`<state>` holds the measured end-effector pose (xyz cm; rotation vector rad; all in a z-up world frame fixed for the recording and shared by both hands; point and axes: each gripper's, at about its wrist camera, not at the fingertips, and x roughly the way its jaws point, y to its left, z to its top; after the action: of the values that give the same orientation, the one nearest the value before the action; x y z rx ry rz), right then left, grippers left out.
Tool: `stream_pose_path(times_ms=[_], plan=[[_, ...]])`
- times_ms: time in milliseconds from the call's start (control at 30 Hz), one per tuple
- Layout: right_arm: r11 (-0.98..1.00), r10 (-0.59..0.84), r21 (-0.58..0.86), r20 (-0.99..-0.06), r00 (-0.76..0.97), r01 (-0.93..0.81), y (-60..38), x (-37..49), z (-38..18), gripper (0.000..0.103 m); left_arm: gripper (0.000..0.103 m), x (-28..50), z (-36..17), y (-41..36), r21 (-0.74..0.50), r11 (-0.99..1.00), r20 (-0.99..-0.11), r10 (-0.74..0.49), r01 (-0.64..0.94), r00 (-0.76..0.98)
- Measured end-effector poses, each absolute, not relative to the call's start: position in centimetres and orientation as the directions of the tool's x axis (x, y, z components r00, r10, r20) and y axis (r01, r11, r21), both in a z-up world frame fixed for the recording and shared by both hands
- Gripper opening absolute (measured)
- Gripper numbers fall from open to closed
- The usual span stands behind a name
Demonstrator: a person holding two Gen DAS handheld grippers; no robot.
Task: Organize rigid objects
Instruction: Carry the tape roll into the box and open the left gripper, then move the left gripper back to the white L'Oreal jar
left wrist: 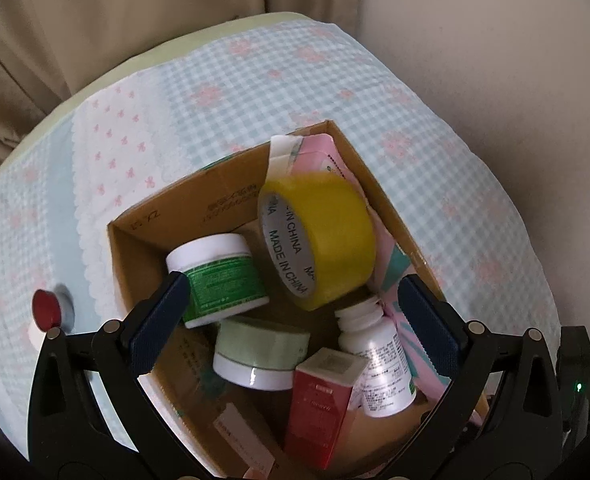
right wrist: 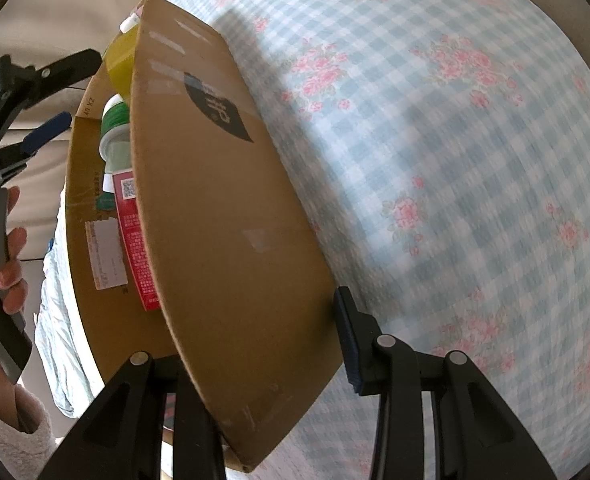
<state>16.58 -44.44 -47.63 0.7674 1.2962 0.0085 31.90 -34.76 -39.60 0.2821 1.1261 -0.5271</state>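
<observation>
Left wrist view: cardboard box (left wrist: 199,204) sits on the checked floral cloth (left wrist: 255,80); the surface beneath the cloth is hidden. The box's near wall is cut off behind the left gripper (left wrist: 291,312), whose blue-padded fingers (left wrist: 163,320) stand wide apart above the box opening, holding nothing.

Inside the box:
- yellow tape roll (left wrist: 319,236) on edge, leaning against the right wall; part of its core print is hidden.
- green-labelled white jar (left wrist: 219,276) lying on its side, partly covered by the left finger.
- pale green jar (left wrist: 261,354) below it.
- red carton (left wrist: 319,404), lower end blurred.
- white bottle (left wrist: 375,364), uncapped, label too small to read.
- pink packet (left wrist: 319,156) wedged along the right wall, mostly hidden behind the tape roll.

Outside the box, at its left, a red-capped item (left wrist: 47,308) rests on the cloth, half hidden by the gripper frame. Open cloth lies beyond the box's far and right edges.

Right wrist view: right gripper (right wrist: 255,344) straddles the box's side wall, one finger inside (hidden), the other (right wrist: 347,336) outside touching the cardboard. Cannot tell whether they pinch it. The cloth is motion-blurred. A hand (right wrist: 11,248) on the left gripper's handle is cut off at the frame edge.
</observation>
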Motion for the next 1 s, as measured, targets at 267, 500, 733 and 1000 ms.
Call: stream_pose_path(times_ms=[267,500,733,1000], plan=[[0.754,0.413,0.512,-0.856,0.31,0.411,-44.1,16.5,-47.5,0.034,0.103,31.3,-38.7,-33.2,-0.078,0.853,-0.907,-0.276,0.516,0.319],[0.758,0.412,0.511,-0.857,0.309,0.406,-44.1,16.6,-47.5,0.034,0.103,30.6,-35.5,-30.4,-0.099,0.867,-0.886,-0.3,0.488,0.353],[0.756,0.41,0.51,-0.858,0.311,0.411,-44.0,16.4,-47.4,0.034,0.103,29.3,-30.6,-24.5,-0.091,0.895,-0.845,-0.302,0.438,0.441],[0.75,0.405,0.512,-0.856,0.321,0.42,-44.2,16.1,-47.5,0.034,0.103,28.6,-28.5,-13.8,-0.031,0.929,-0.83,-0.23,0.369,0.509]])
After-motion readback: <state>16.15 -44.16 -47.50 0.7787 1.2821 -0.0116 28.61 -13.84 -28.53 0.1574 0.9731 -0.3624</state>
